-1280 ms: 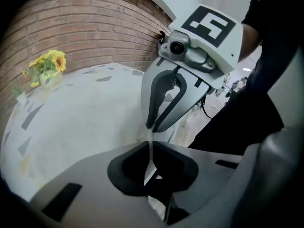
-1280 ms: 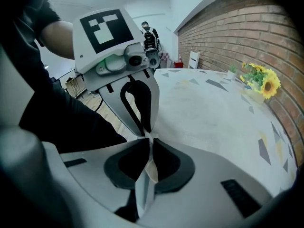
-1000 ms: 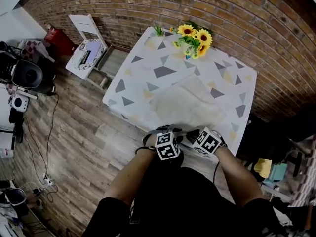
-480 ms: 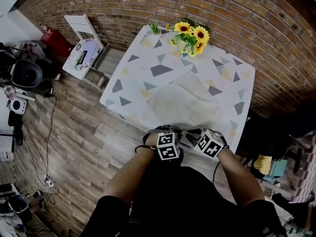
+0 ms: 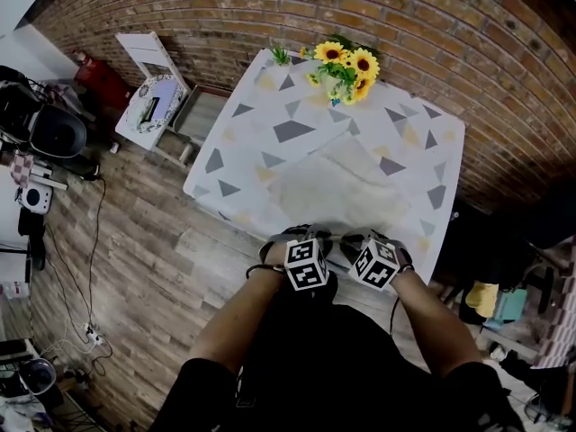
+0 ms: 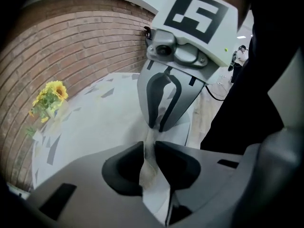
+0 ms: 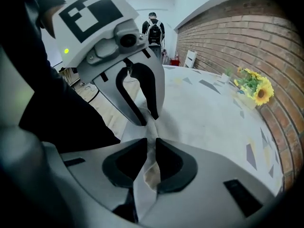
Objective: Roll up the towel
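The fingers of the left gripper are narrow around a thin fold of the towel. They are opening a touch just now (the cloth sits between them and still looks pinched). Just beside it, the right gripper has its fingers narrow on a similar fold of the same near edge. Neither hand has really shifted from a second ago. What has changed is the grip: the left fingers have come in onto the hem, so both grippers now have a bite of it, close together. Beyond them the rest of the towel lies flat across the middle of the table, well short of the sunflowers at the far end. To my eye the roll can start from here, but no turn is made yet.
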Motion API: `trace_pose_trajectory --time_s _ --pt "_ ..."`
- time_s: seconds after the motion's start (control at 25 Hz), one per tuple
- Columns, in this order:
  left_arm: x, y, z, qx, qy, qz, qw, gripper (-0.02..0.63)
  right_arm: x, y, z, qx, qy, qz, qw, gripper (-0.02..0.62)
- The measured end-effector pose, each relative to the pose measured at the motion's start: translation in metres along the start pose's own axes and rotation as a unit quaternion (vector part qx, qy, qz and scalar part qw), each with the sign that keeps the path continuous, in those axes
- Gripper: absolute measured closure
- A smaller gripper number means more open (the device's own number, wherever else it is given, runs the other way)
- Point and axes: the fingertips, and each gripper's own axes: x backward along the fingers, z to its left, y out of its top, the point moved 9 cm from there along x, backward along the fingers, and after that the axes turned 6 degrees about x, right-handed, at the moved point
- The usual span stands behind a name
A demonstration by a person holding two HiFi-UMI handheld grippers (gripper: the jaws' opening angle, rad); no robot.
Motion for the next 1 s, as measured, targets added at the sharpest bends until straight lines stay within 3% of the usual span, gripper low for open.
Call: trace_pose_trajectory --time_s 0.2,0.32,0.44,0.6,0.84,1.0 --pt "-0.001 0.003 -0.010 -0.084 0.016 0.014 0.9963 0.510 -0.004 -0.003 -0.009 -0.041 0.024 -0.007 0.999 0.520" --pt "-0.009 0.002 -0.011 -0.098 0.011 0.030 0.9947 0.505 -0.002 -0.003 -0.010 -0.051 0.028 -0.012 0.998 0.515" --pt "-0.015 -0.002 -0.007 -0.087 0.009 0.035 0.9955 0.505 0.002 -0.002 -0.008 -0.035 0.030 -0.007 0.999 0.474" --pt "-0.014 -0.005 -0.002 -0.045 -0.019 0.024 0.9985 0.530 -0.002 -0.005 0.000 -0.013 0.036 0.015 0.999 0.451" --pt "-0.009 -0.008 0.002 0.013 -0.062 0.016 0.9979 0.560 0.012 0.001 0.003 -0.013 -0.006 -0.022 1.000 0.486" --pt "-0.006 -0.007 -0.004 0.032 -0.089 0.018 0.9953 0.563 0.026 0.008 0.013 0.000 0.001 -0.049 0.999 0.533"
